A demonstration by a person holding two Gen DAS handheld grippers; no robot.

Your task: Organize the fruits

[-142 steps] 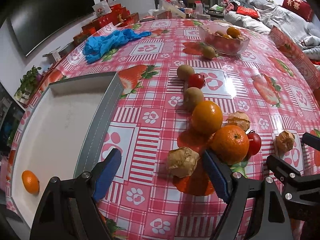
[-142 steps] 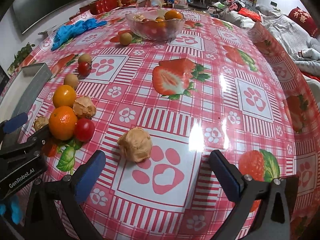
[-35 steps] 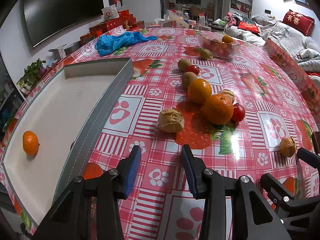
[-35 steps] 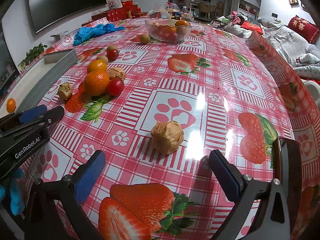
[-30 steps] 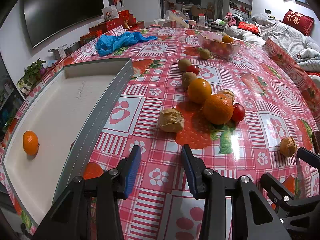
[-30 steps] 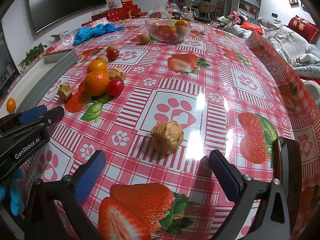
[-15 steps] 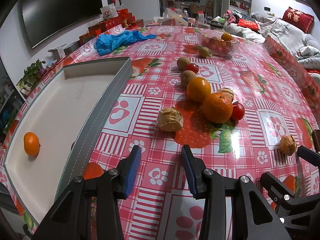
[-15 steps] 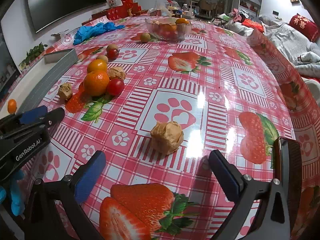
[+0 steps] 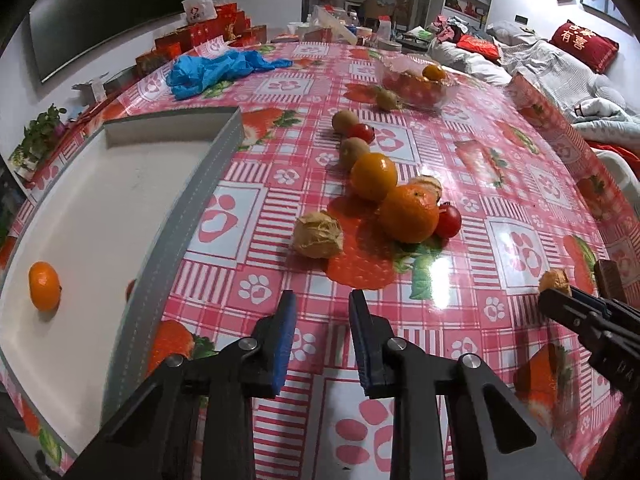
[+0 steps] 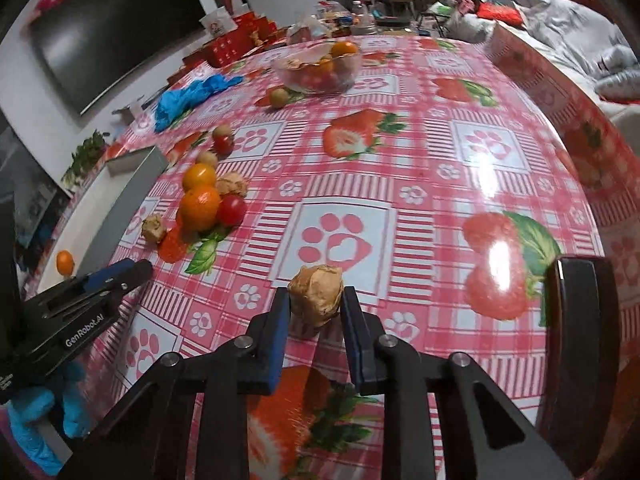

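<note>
The husk fruit (image 10: 316, 294) sits between the blue fingers (image 10: 278, 334) of the right gripper (image 10: 314, 308), which are narrowed onto its two sides; it is at the near part of the surface (image 10: 400, 160), just beside a paw-print square of the red checked cloth. In the left wrist view the same husk fruit (image 9: 554, 280) shows at the far right, at the tip of the right gripper (image 9: 576, 308).

The left gripper (image 9: 322, 316) hangs low over the surface (image 9: 280, 92) with nothing between its fingers (image 9: 284, 336), which stand at a narrow gap. Just ahead of it lies a second husk fruit (image 9: 317, 235). Beyond that is a cluster: a large orange (image 9: 409, 214) touching a cherry tomato (image 9: 448, 221), a third husk fruit (image 9: 430, 186) behind them, and a smaller orange (image 9: 374, 176). Farther on are a kiwi (image 9: 354, 150), another cherry tomato (image 9: 361, 132) and a second kiwi (image 9: 345, 120) in a loose line. A small green-brown fruit (image 9: 386, 99) rests just beside a glass bowl (image 9: 412, 86) that holds red and orange fruit.

To the left is a tray (image 9: 188, 204) with grey walls and a pale floor, and one small orange (image 9: 45, 286) lies in it near its near end. Blue gloves (image 9: 216, 70) are heaped at the far left of the surface, with red boxes (image 9: 200, 34) behind them. A dark chair back (image 10: 582, 356) rises at the right edge of the right wrist view.
</note>
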